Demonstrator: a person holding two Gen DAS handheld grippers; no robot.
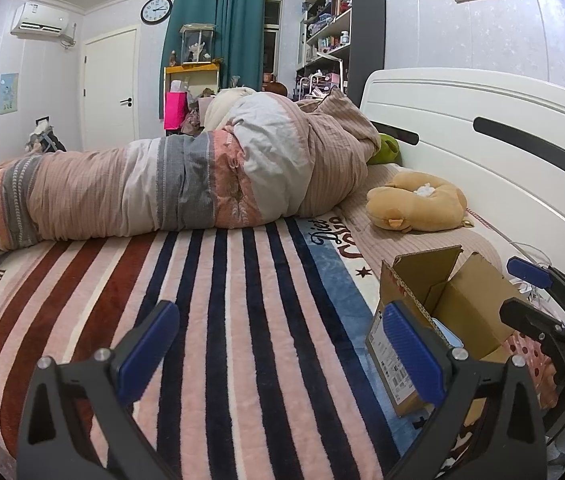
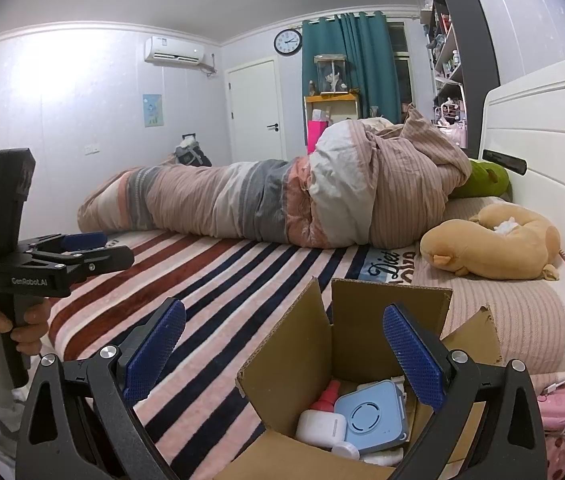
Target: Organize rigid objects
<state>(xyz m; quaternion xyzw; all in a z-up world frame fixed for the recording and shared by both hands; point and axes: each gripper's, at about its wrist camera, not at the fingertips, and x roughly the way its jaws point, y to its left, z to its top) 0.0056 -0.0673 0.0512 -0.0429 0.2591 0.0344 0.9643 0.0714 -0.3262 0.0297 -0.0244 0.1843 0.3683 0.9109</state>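
An open cardboard box [image 2: 302, 360] stands on the striped blanket; it also shows at the right of the left wrist view [image 1: 470, 308]. Inside lie a light blue square device [image 2: 370, 414], a white bottle with a pink cap [image 2: 320, 416] and a small white item [image 2: 344, 450]. My right gripper [image 2: 282, 358] is open and empty, just above the box's opening; it also shows in the left wrist view [image 1: 522, 292]. My left gripper [image 1: 282, 352] is open and empty over the blanket, left of the box; it also shows in the right wrist view [image 2: 102, 250].
A rolled duvet [image 1: 186, 184] lies across the bed's far side. A tan plush toy [image 2: 498, 246] and a green plush [image 2: 486, 180] lie near the white headboard [image 1: 482, 136]. Pink items and cables [image 2: 562, 404] sit right of the box.
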